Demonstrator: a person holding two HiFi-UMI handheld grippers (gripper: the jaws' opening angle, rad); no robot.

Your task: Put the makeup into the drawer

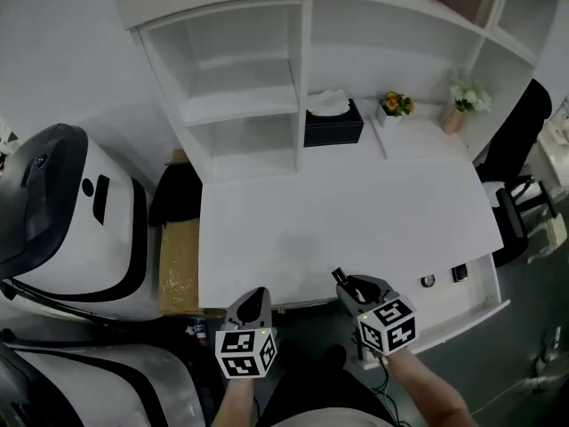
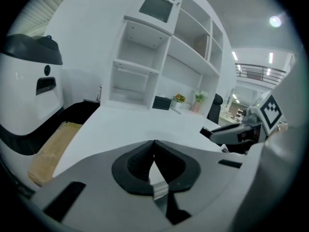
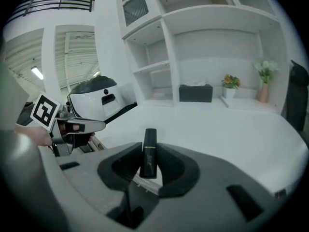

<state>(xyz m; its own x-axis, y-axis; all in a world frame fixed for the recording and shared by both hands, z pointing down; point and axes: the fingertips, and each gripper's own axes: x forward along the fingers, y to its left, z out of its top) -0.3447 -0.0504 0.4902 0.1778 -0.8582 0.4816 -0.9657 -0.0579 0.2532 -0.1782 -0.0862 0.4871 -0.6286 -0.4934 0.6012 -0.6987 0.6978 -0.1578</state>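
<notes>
- The right gripper (image 1: 345, 283) is closed narrowly on a black makeup tube (image 3: 149, 153). The tube is pinched by its lower part between the 2 pads, and its cap end stands out past the fingertips.
- The long axis of the tube runs along the jaws. In the head view it points away from the person and a little to the left, over the front edge of the desk (image 1: 338, 212).
- The left gripper (image 2: 154, 146) is closed with nothing in it, its 2 pads touching. It is held just to the left of the right gripper, at the desk front.
- The drawer (image 1: 476, 317) is pulled out at the right part of the desk front. It lies to the right of the tube, so the right gripper is clearly the nearer. The left end of the drawer is hidden behind that gripper.
- 2 small things are already lying in the drawer, a round item (image 1: 428, 280) and a dark square item (image 1: 459, 273). They are near each other, toward the back. Bare floor is seen in front of them, so enough room is judged to be left.
- A short carry to the right and down is judged to be needed. The raised front rim must be cleared, and the 2 items must not be pushed.
- A chair (image 1: 516, 158) stands beyond the right end, apart from this path.
</notes>
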